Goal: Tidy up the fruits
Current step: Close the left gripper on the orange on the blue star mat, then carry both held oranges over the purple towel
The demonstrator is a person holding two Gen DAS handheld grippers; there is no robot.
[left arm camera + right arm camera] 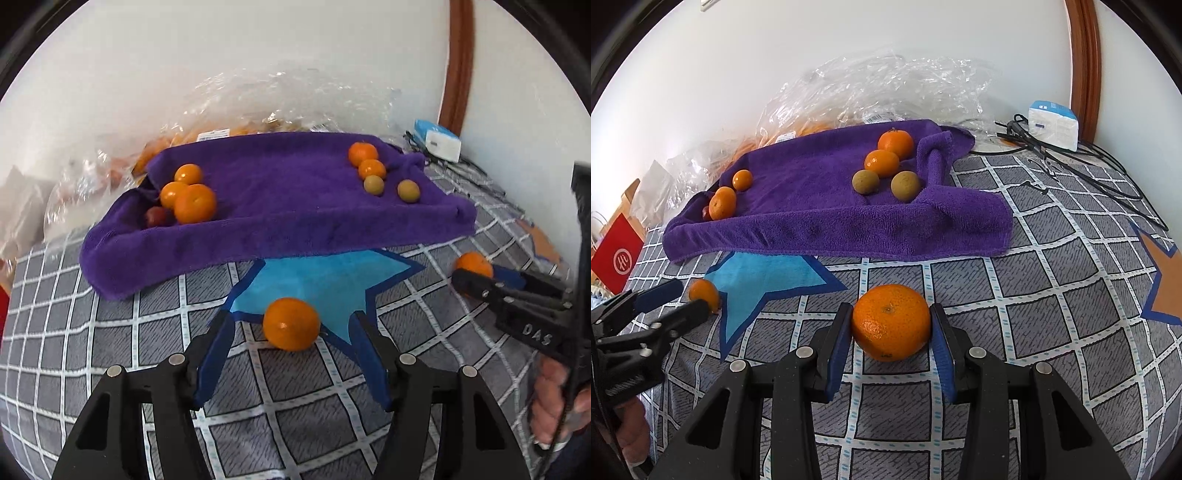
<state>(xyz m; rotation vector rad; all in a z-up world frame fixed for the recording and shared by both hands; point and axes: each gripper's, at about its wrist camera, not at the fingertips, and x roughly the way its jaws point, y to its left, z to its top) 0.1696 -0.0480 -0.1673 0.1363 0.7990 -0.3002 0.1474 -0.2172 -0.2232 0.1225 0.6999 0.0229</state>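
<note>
- The right gripper (891, 325) pinches a big orange (891, 322) between its blue pads, one pad touching each side, with the orange resting on the checked bedcover (1034, 295).
- The left gripper (291, 328) is spread wide; a smaller orange (291, 324) sits on the bedcover between its fingertips, and neither pad is touching it.
- This smaller orange lies at the edge of a blue star patch (325, 280).
- Beyond both, a purple towel (820, 206) carries more fruit: oranges and a dark red fruit (157, 216) at its left end, two oranges and two green-brown fruits (866, 181) at its right.
- Clear plastic bags (886, 85) lie behind the towel against the wall.
</note>
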